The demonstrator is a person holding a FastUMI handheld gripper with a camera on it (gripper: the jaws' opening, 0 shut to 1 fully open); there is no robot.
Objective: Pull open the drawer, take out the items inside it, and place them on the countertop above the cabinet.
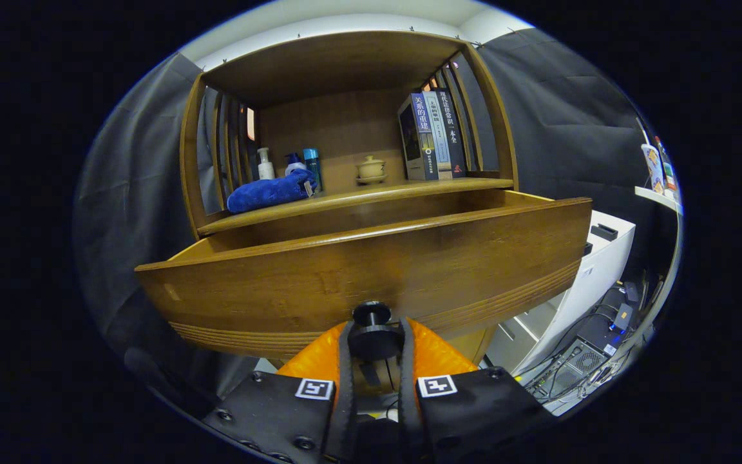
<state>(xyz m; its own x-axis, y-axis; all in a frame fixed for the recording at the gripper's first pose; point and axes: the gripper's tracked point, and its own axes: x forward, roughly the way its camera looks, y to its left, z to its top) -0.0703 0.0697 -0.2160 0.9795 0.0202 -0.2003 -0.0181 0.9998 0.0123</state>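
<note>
Gripping the drawer (371, 270) knob (372, 314), tool (374, 345) beneath Chinese-titled books (432, 135).

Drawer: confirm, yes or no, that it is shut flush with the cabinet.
No: the drawer stands pulled out, with the gripper closed on its knob.

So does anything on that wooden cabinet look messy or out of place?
Only the blue cloth, lying crumpled on the countertop by tidy bottles. The drawer stands pulled out, its inside hidden, with the claw closed on its knob. Nothing looks spilled or damaged.
</note>
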